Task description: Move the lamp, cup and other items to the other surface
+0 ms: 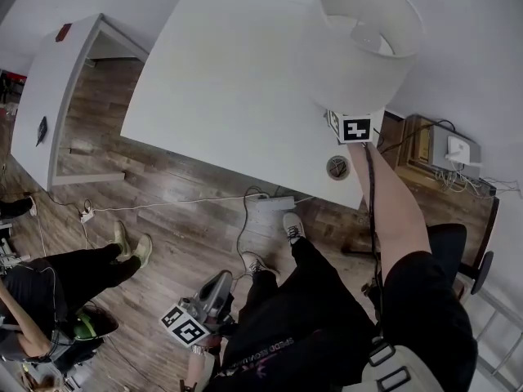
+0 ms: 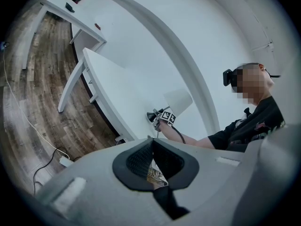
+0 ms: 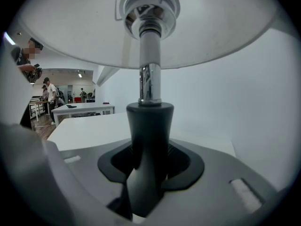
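Lamp (image 1: 359, 43): white drum shade, chrome stem, black tapered neck; above counter (image 1: 229, 80) corner, base hidden beneath shade. Right gripper (image 3: 149, 166): pinching the neck. Left gripper (image 1: 219, 286): pressed together, empty, off the counter, over plank floor (image 1: 163, 186).

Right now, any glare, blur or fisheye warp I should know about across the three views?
Head view: even light and sharp, but the white lamp shade over the white table gives little contrast. Left gripper view: heavy fisheye, the table edge bows into a curve and the corners go black. Right gripper view: bright reflections on the chrome lamp stem, and the corners are dark there too.
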`<state>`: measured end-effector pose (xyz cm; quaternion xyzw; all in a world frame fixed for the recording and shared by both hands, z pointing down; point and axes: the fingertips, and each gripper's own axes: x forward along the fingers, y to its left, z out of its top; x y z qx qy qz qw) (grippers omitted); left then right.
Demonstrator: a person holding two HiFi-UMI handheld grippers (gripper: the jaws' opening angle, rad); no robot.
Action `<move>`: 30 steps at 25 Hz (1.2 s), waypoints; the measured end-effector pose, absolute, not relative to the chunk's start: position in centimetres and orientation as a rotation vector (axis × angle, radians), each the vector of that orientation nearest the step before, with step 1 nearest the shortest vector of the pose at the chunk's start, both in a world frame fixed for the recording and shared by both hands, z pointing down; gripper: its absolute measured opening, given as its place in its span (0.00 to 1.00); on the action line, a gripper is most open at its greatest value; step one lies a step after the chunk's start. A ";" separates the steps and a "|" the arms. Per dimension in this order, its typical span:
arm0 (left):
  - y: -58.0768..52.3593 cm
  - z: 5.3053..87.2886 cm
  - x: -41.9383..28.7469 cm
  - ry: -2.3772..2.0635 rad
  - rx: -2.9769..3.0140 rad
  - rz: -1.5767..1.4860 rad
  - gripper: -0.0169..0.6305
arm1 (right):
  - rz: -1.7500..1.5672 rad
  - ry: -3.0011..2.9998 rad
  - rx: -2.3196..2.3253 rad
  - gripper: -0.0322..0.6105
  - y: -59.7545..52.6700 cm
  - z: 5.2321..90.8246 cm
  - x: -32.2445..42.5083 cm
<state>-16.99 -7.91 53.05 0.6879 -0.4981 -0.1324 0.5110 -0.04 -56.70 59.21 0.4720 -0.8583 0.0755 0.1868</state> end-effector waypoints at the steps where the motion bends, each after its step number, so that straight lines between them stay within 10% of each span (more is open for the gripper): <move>1: -8.0 53.0 -16.9 -1.192 1.666 -0.319 0.03 | 0.206 -2.415 1.329 0.29 -56.5 59.0 0.2; 30: -6.5 48.8 -17.1 -0.764 2.025 -0.335 0.03 | 0.109 -2.094 1.878 0.29 -40.3 43.2 21.6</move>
